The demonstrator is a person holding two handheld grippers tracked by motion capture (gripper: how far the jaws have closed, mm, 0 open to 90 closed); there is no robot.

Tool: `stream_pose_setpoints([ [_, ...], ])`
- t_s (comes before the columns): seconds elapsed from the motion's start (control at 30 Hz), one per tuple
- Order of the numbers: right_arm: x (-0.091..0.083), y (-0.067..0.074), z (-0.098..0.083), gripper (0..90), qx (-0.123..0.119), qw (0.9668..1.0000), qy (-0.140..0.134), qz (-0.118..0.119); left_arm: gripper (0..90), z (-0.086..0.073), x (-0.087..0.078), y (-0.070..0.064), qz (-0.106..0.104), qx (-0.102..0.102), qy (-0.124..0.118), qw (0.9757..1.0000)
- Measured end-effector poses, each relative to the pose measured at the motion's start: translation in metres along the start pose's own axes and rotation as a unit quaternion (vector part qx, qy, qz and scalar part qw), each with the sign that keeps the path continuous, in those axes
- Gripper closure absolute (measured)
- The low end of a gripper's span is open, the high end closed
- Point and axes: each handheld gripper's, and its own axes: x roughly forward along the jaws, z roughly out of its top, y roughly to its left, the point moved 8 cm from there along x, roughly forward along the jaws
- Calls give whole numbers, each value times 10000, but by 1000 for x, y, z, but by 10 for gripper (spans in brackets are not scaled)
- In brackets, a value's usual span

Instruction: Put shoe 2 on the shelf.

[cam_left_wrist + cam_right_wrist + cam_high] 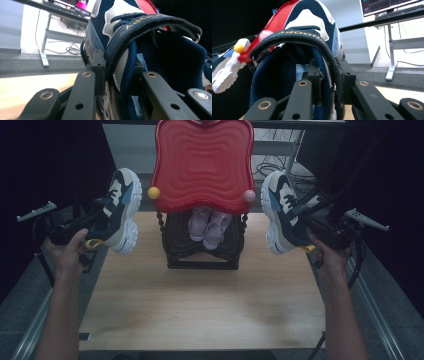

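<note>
Left tool grips one sneaker, right tool another; two pink sandals between

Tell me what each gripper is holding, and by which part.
Left gripper holds the left sneaker by its collar side wall near the strap; right gripper holds the right sneaker the same way.
</note>
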Motion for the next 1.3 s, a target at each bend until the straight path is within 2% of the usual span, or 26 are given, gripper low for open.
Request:
stream_pose_setpoints([
  [0.03, 1, 2, 5, 750, -7, 10000, -14, 4, 739, 8, 1, -3, -34, 30, -47, 10000],
  [0.2, 3, 8, 24, 750, -65, 9999, -106, 8, 739, 26, 5, -11, -102, 85, -107, 9999],
  [0.3, 5, 12, 36, 750, -72, 9998, -200, 22, 739, 34, 6, -14, -133, 55, -145, 9998],
  [0.53, 10, 16, 53, 750, -44, 9994, -346, -49, 738, 52, 10, -23, -136, 157, -186, 9996],
  [0.83, 18, 27, 79, 750, -49, 9989, -472, 27, 739, 85, 15, -29, -173, 99, -345, 9992],
  [0.87, 18, 27, 79, 750, -49, 9989, -472, 27, 739, 85, 15, -29, -173, 99, -345, 9992],
  [0.9, 20, 31, 88, 750, -34, 9987, -513, 43, 739, 93, 19, -31, -171, 104, -383, 9991],
  [1.13, 31, 34, 107, 750, 82, 9986, -523, -22, 739, 111, 35, -34, -174, 42, -447, 9988],
  [1.3, 42, 47, 120, 750, 109, 9981, -594, 120, 739, 121, 48, -41, -183, 58, -461, 9987],
])
